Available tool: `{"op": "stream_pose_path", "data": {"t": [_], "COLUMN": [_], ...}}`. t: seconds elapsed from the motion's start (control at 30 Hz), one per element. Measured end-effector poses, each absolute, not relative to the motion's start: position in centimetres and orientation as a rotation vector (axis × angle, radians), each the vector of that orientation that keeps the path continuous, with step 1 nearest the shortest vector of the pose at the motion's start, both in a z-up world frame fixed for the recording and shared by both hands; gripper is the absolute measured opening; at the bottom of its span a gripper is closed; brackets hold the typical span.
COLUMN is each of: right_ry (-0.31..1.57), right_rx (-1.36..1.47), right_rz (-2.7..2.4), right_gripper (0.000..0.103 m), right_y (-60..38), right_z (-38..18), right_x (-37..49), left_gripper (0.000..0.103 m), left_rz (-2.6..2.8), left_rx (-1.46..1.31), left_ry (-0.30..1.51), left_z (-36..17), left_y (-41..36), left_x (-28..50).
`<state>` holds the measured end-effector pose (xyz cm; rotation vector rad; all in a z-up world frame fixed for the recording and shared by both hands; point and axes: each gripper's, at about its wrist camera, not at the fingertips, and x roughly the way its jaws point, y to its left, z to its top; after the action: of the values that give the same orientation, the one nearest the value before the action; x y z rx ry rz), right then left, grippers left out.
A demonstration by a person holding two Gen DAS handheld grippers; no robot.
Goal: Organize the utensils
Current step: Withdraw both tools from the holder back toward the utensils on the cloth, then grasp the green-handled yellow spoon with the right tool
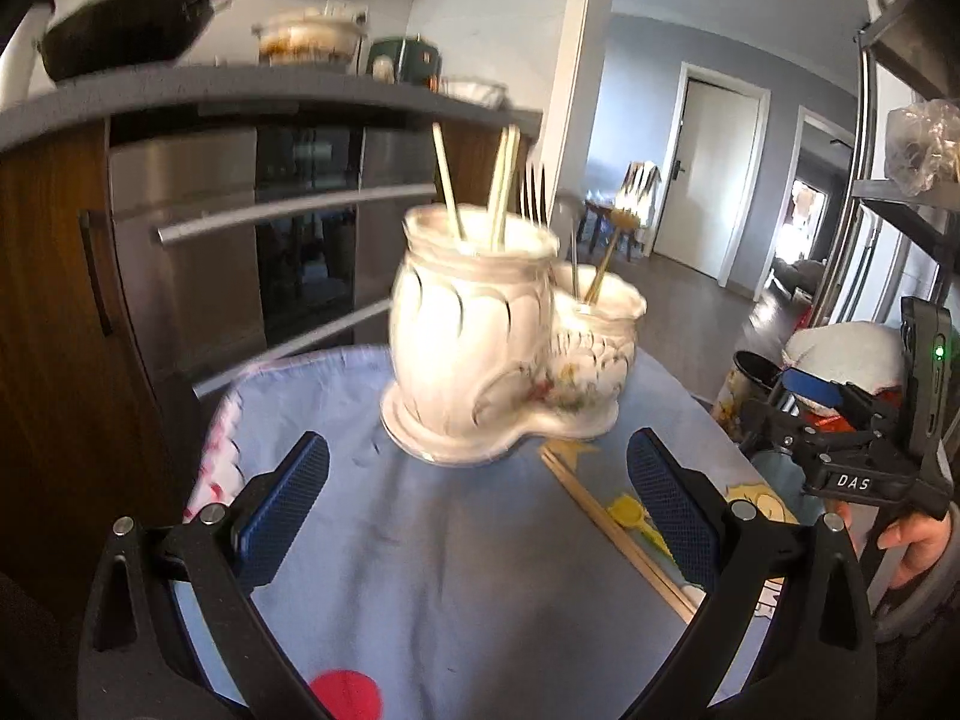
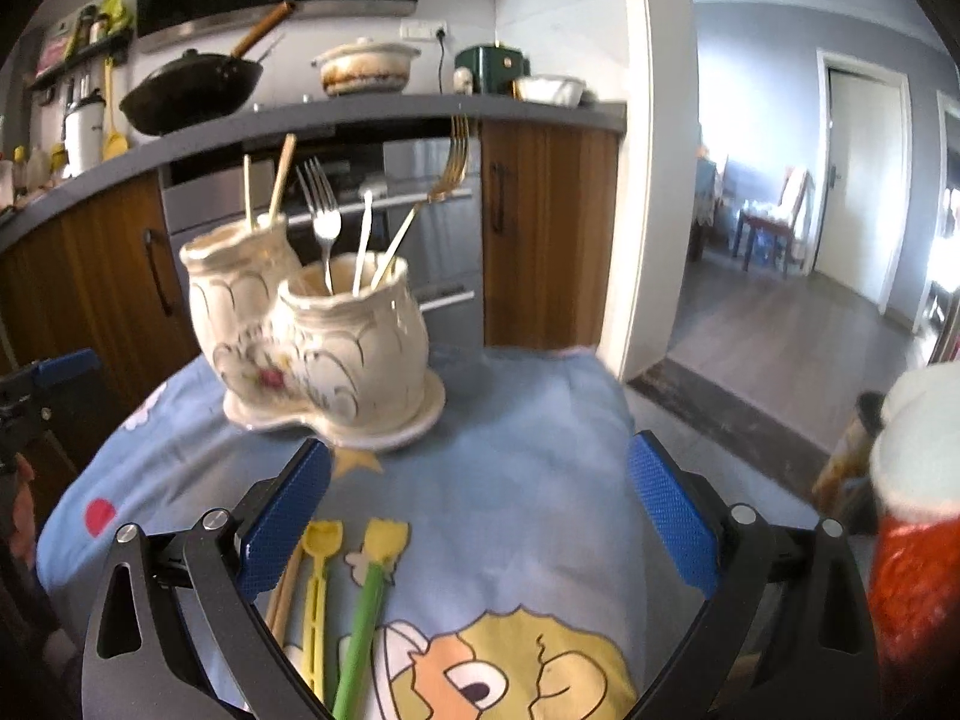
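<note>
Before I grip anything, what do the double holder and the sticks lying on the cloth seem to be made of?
The double holder looks like glazed ceramic: glossy cream surface, gold lines, painted flowers. The chopsticks on the cloth look like bare wood or bamboo, pale tan and matte; which one is unclear.

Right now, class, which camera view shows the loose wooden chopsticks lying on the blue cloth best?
The left wrist view: the wooden chopsticks show nearly full length, unobstructed. In the right wrist view, the chopsticks are mostly hidden behind the right hand-held gripper.
</note>
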<state>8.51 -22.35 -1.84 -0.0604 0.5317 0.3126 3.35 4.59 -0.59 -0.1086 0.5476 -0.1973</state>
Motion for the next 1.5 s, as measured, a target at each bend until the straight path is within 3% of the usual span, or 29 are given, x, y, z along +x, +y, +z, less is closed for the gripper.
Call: {"op": "stream_pose_path", "data": {"t": [0.57, 0.73, 0.8, 0.9, 1.27, 1.3, 1.5], "right_ry": [0.772, 0.813, 0.833, 0.867, 0.91, 0.907, 0.889], "right_rx": [-0.074, -0.08, -0.075, -0.069, -0.158, -0.163, -0.112], "right_rz": [0.368, 0.401, 0.421, 0.458, 0.444, 0.447, 0.461], "right_gripper": [0.094, 0.069, 0.051, 0.033, 0.018, 0.013, 0.01], "right_y": [-20.8, -20.0, -19.7, -19.1, -17.0, -16.9, -18.5], "right_z": [-5.6, -6.0, -6.1, -6.5, -7.5, -7.6, -7.1], "right_x": [8.5, 8.3, 8.5, 8.5, 9.4, 9.5, 10.0], "left_gripper": [0.098, 0.098, 0.098, 0.098, 0.098, 0.098, 0.098], "left_rz": [-0.232, -0.246, -0.248, -0.251, -0.269, -0.27, -0.271], "left_rx": [-0.003, 0.014, 0.015, 0.015, 0.029, 0.032, 0.058], "left_ry": [0.7, 0.731, 0.738, 0.741, 0.753, 0.755, 0.796], "left_z": [-4.5, -5.2, -5.4, -5.4, -5.4, -5.4, -5.6], "left_y": [1.9, 1.3, 1.1, 1.1, -0.1, -0.3, -1.8], "left_x": [4.4, 4.5, 4.5, 4.5, 4.5, 4.5, 4.9]}}
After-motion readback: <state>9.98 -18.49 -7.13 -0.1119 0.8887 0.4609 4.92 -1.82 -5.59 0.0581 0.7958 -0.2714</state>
